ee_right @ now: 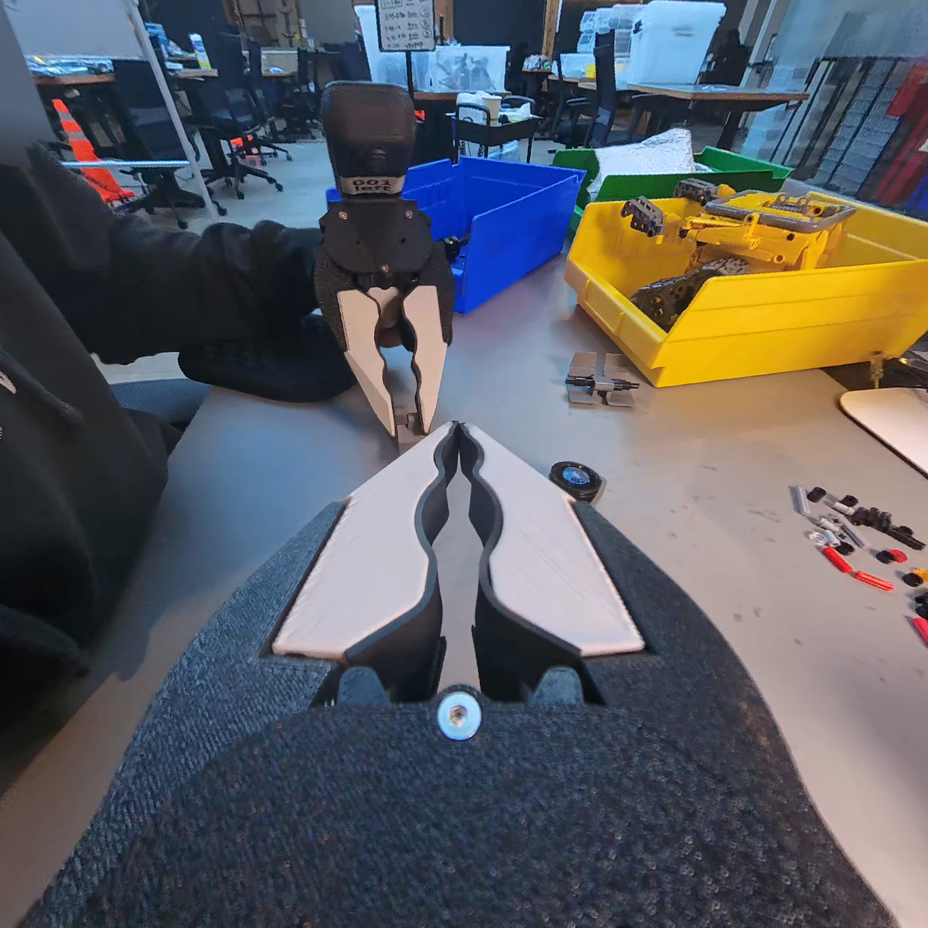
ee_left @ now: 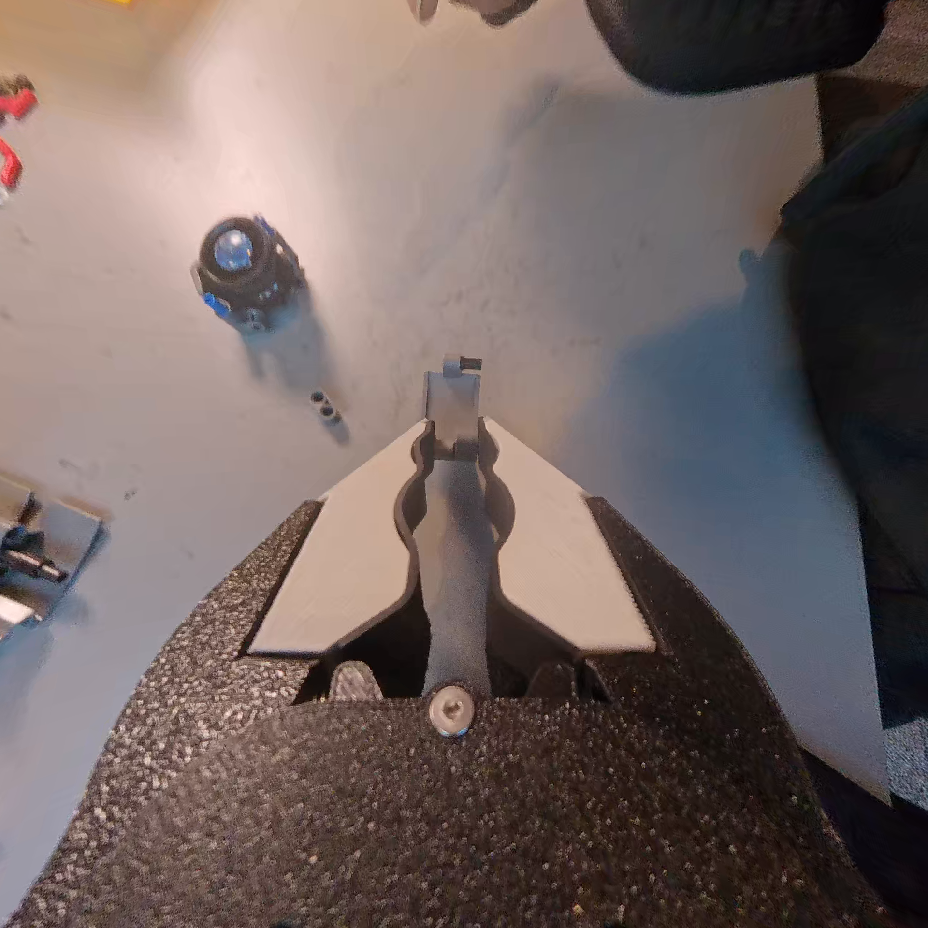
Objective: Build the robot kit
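Observation:
My left gripper (ee_left: 454,427) is shut on a small grey building-toy piece (ee_left: 451,401), a flat panel with a small connector and a black pin at its far end. It holds the piece upright just above the grey table (ee_left: 502,226). The right wrist view shows that left gripper (ee_right: 408,429) pointing down with the grey piece (ee_right: 404,438) between its tips. My right gripper (ee_right: 459,427) is shut with its tips together and nothing showing between them. It sits just right of the held piece, close to it.
A black round lens-like part (ee_left: 246,266) (ee_right: 576,479) and two small black pins (ee_left: 326,407) lie nearby. A grey panel assembly (ee_right: 600,381), blue bin (ee_right: 502,226), yellow bin (ee_right: 753,321) with a tracked model, and loose small parts (ee_right: 863,532) lie to the right. A dark sleeve (ee_right: 150,291) lies left. One gripper's finger ends stand about 12 cm off the other's. The grey panel assembly (ee_right: 600,381) is closer to my left gripper, around 15 cm from its tips; the right tips are 25 cm off.

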The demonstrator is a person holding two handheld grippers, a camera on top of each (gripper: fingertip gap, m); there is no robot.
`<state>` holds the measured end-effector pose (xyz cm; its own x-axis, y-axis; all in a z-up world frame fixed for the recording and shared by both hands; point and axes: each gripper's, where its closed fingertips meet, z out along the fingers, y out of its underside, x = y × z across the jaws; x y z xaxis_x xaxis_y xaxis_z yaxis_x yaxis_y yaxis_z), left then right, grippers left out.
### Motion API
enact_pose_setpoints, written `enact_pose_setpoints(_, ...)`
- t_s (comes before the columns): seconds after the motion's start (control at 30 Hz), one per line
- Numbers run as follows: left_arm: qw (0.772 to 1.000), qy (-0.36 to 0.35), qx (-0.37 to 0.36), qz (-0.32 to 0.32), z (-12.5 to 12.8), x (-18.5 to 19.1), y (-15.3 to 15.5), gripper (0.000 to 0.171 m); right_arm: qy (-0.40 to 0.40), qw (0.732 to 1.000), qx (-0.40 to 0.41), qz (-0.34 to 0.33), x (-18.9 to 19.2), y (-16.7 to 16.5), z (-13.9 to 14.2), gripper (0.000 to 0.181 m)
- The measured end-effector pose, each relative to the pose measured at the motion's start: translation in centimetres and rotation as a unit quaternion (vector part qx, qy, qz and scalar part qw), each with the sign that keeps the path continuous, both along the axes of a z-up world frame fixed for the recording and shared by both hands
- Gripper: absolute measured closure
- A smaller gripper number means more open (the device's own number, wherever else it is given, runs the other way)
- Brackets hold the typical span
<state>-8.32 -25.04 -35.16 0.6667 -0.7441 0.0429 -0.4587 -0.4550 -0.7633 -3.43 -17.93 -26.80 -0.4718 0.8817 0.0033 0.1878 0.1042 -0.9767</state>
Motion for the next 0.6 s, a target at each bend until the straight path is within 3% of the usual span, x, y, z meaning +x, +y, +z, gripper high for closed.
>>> enact_pose_setpoints(0.13, 0.991, -0.084, 0.100, -0.022, 5.1, 1.6, 1.7, 0.156, 0.024, 1.000, -0.012, 0.000, 0.3, 0.1, 1.0, 0.179)
enact_pose_setpoints(0.2, 0.981, -0.119, 0.150, -0.039, 7.7, 2.6, 2.5, 0.156, 0.034, 0.999, -0.021, 0.022, 0.6, -0.6, 1.4, 0.157)
enact_pose_setpoints(0.3, 0.966, -0.164, 0.189, -0.065, 10.5, 4.1, 3.4, 0.156, 0.060, 0.997, -0.025, 0.041, 1.0, -1.6, 2.4, 0.147)
enact_pose_setpoints(0.43, 0.955, -0.197, 0.190, -0.114, 10.9, 6.1, 3.9, 0.156, 0.086, 0.995, 0.011, 0.057, 1.5, -2.6, 2.8, 0.145)
enact_pose_setpoints(0.47, 0.955, -0.203, 0.184, -0.117, 10.7, 6.4, 3.9, 0.156, 0.088, 0.994, 0.021, 0.058, 1.6, -2.8, 2.7, 0.153)
enact_pose_setpoints(0.6, 0.953, -0.225, 0.184, -0.084, 10.1, 5.7, 4.6, 0.155, 0.098, 0.992, 0.068, 0.031, 1.0, -2.4, 2.3, 0.156)
